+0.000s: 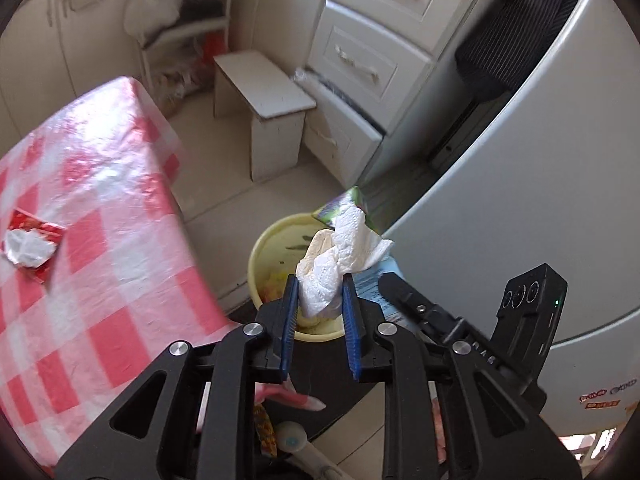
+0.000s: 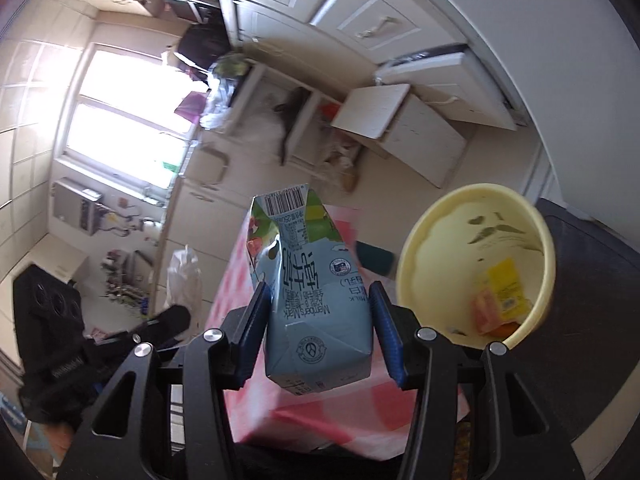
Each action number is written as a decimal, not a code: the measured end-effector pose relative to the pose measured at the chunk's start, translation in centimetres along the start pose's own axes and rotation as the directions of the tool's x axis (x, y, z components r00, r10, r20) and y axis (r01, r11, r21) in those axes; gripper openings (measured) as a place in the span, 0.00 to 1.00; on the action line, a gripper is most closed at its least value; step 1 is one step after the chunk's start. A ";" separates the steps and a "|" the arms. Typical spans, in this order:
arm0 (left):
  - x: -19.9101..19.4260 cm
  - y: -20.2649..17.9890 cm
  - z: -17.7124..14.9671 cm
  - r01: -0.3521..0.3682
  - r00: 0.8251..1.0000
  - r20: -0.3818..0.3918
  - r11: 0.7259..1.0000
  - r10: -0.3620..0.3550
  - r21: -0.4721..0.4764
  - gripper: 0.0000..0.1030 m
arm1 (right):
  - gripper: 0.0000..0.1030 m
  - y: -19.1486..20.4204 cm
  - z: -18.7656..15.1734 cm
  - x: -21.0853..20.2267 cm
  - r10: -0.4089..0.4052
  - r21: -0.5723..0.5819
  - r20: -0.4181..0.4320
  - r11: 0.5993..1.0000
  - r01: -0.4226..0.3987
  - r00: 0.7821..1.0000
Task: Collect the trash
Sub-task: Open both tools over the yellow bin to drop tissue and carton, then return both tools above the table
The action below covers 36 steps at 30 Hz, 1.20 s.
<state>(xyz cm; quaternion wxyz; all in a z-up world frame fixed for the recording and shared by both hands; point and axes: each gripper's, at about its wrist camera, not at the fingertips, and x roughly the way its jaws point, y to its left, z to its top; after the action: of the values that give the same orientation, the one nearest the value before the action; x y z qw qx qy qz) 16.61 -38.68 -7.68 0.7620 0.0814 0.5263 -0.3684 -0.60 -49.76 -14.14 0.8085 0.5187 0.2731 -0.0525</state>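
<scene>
Left gripper (image 1: 320, 300): its blue fingers (image 1: 289, 320) pinch a crumpled white paper towel (image 1: 340, 264), which stands up and forward from between the tips; directly beyond and below them opens the yellow bin (image 1: 272, 240), its mouth facing the fingers, some wrappers already at its bottom. Right gripper (image 2: 320, 320): fingers (image 2: 256, 320) clamped on the flanks of a pale blue milk carton (image 2: 312, 280), long axis running forward along the fingers, barcoded end farthest away; the yellow bin (image 2: 424, 240) lies to the right of these fingers, just beside the outer one, not ahead of them. Judgement — the left hand is the better aligned for a drop; the right must swing sideways first. One more piece, a torn red wrapper (image 1: 32, 246), lies on the checked table (image 1: 120, 216), far left of the left fingers.
</scene>
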 end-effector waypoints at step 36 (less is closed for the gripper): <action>-18.0 12.4 -10.9 -0.307 0.861 0.340 0.919 0.380 -0.249 0.82 | 0.82 18.5 -6.5 -1.8 -0.007 -0.410 0.031 0.912 0.019 0.999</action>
<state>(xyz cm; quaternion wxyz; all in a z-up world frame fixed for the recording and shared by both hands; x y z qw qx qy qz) 13.38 -15.63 -0.13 0.9072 0.0294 0.3771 -0.1841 2.20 -36.09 -0.33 0.9028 0.3349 0.2697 -0.0068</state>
